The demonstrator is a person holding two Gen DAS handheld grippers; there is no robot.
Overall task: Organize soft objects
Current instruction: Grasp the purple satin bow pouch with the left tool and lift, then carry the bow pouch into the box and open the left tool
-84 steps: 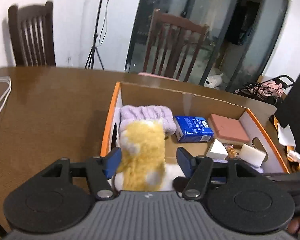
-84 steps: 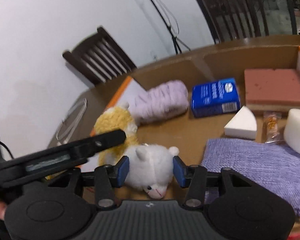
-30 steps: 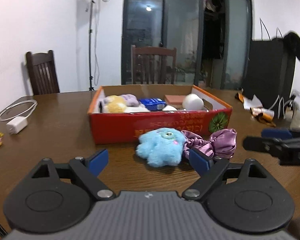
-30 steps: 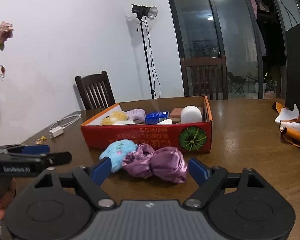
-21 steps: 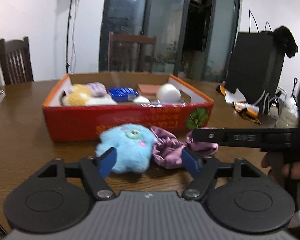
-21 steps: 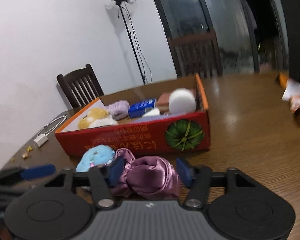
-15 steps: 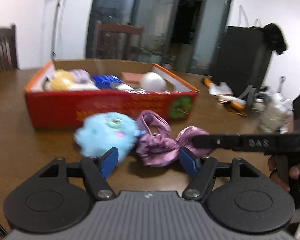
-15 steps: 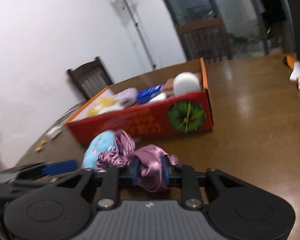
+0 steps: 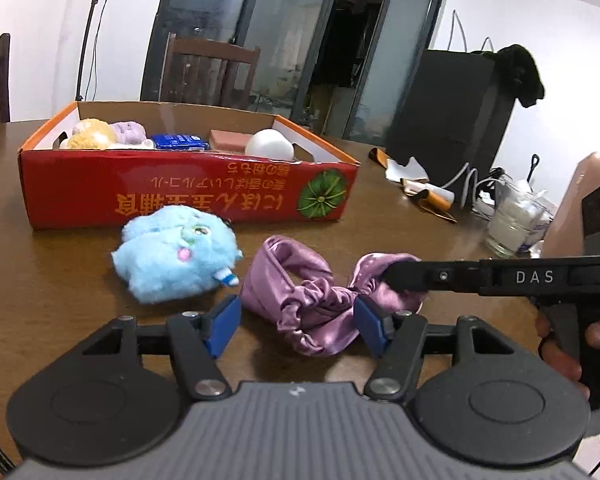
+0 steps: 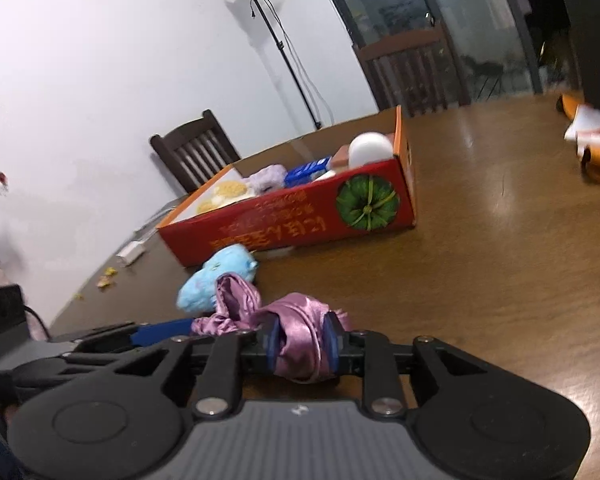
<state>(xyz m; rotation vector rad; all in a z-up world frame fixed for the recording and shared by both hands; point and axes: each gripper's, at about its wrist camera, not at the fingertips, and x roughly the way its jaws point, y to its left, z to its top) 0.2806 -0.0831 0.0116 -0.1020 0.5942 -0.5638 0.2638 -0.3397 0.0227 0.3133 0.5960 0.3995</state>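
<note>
Your right gripper (image 10: 299,343) is pinched onto one end of the purple satin scrunchie (image 9: 320,300), its blue pads bunching the fabric between them; its jaws have just eased slightly wider, yet the cloth remains squeezed. Your left gripper (image 9: 296,322) stands about half open and has just been closing: the scrunchie's other end lies between its pads, but they do not appear to press it yet. The scrunchie lies on the brown wooden table (image 9: 60,280), its long axis running across your left wrist view, from just beside the blue plush toy (image 9: 176,258) toward your right gripper's tip. So the right hand already has it, and the left is right at it.

The toy sits just left of the scrunchie, touching or nearly so. Behind both stands the red cardboard box (image 9: 180,196), its long side facing you, already holding a yellow plush, a lilac item, a blue packet, a pink block and a white ball.

Beyond the table you have dark wooden chairs, a light stand against a white wall, and dark glass doors. A glass and loose papers sit at the table's right.
</note>
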